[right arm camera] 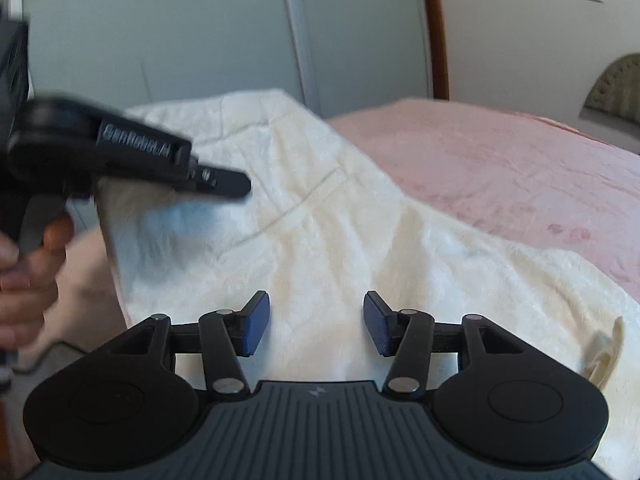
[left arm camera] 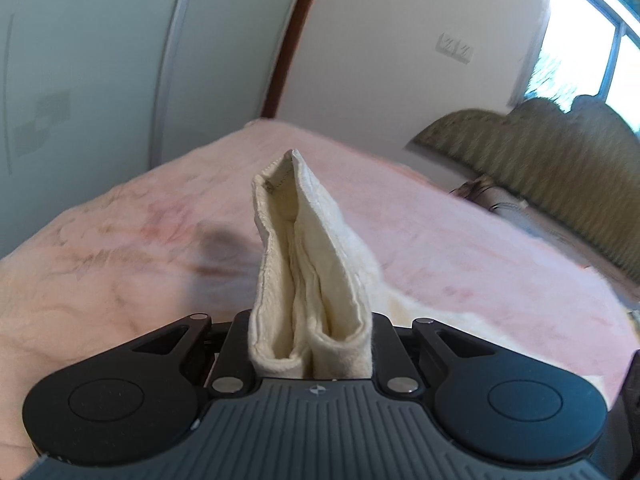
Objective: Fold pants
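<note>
The cream pants (right arm camera: 328, 232) lie spread over a pink bed (right arm camera: 520, 168). My left gripper (left arm camera: 311, 344) is shut on a bunched fold of the pants (left arm camera: 308, 264), which stands up between its jaws above the bed. That gripper also shows in the right wrist view (right arm camera: 224, 184), blurred, lifting the fabric's left edge. My right gripper (right arm camera: 316, 328) is open and empty, with blue pads (right arm camera: 256, 326), hovering just over the near part of the pants.
The pink bed cover (left arm camera: 120, 260) fills the left wrist view. A padded headboard (left arm camera: 540, 148) and a window (left arm camera: 580, 48) are at the right. A pale wardrobe (right arm camera: 200, 40) stands behind the bed. A hand (right arm camera: 28, 272) holds the left gripper.
</note>
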Demonstrator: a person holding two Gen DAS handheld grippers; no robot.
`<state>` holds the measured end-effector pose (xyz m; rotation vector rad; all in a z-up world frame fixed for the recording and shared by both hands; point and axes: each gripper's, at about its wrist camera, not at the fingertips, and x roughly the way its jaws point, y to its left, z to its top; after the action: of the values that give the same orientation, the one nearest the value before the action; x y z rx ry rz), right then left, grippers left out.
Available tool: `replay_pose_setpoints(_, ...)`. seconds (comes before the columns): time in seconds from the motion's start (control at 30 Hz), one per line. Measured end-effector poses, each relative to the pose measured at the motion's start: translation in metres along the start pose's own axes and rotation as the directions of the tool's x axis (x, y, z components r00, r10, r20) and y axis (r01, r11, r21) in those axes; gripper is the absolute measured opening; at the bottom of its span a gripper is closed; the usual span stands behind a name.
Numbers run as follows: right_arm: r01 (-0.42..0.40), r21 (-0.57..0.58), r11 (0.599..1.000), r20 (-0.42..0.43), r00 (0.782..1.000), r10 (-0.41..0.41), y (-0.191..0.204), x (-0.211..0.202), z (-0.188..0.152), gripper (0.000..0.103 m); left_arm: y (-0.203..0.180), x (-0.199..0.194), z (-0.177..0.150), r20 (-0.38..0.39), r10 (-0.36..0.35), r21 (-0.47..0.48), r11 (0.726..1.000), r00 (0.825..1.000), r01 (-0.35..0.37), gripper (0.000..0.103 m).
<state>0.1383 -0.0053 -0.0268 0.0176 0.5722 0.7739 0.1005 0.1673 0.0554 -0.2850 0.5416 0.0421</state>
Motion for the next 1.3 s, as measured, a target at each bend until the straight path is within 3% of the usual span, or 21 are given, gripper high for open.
replay_pose_setpoints(0.17,-0.026,0.075,0.997,0.151,0.988,0.014,-0.017,-0.039,0.013,0.056,-0.042,-0.021,0.006,0.054,-0.092,0.031,0.995,0.994,0.091,0.014)
replay_pose_setpoints(0.37,-0.016,0.093,0.996,0.225,0.974,-0.006,-0.028,-0.073,0.011,0.058,-0.098,-0.032,-0.001,0.076,-0.190,0.100,0.978,0.979,0.182,0.014)
replay_pose_setpoints(0.67,0.037,0.157,0.987,0.349,0.933,-0.090,-0.066,-0.136,-0.002,0.058,-0.176,-0.036,-0.030,0.088,-0.310,0.231,0.931,0.947,0.283,0.016)
replay_pose_setpoints(0.93,0.129,0.188,0.974,0.357,0.914,-0.190,-0.098,-0.181,-0.025,0.058,-0.234,-0.020,-0.062,0.002,-0.405,0.282,0.878,0.914,0.388,0.020)
replay_pose_setpoints(1.3,0.291,0.103,0.951,0.295,0.904,-0.308,-0.129,-0.211,-0.050,0.058,-0.297,0.001,-0.115,-0.068,-0.439,0.341,0.834,0.896,0.434,0.023)
